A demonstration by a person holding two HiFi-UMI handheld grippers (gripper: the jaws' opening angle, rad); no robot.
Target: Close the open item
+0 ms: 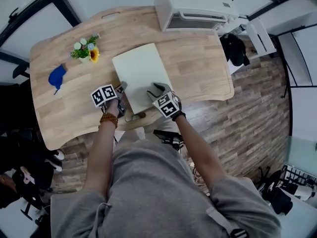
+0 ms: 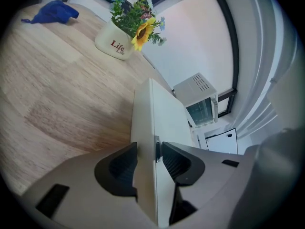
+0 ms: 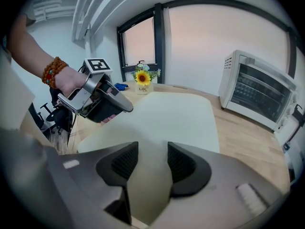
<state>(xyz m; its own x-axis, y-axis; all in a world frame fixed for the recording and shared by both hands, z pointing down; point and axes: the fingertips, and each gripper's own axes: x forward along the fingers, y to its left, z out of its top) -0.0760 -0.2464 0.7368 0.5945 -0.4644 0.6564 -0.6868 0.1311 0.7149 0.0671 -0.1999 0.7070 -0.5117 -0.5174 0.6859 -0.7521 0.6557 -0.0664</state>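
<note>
At the table's [image 1: 198, 63] near edge, the left gripper [image 2: 148, 159] has its jaws on either side of the pale flat case's [image 1: 138, 68] lower left edge, close to it, with a thin gap at one pad. The right gripper [image 3: 152, 162] sits at the case's lower right corner, jaws apart with the flat top showing between them, not clamped. The case lies flat mid-table. At upper left are a blue cloth [image 1: 57, 77] and a flower pot [image 1: 86, 53]. A white toaster oven [image 1: 193, 4] stands at the far edge.
</note>
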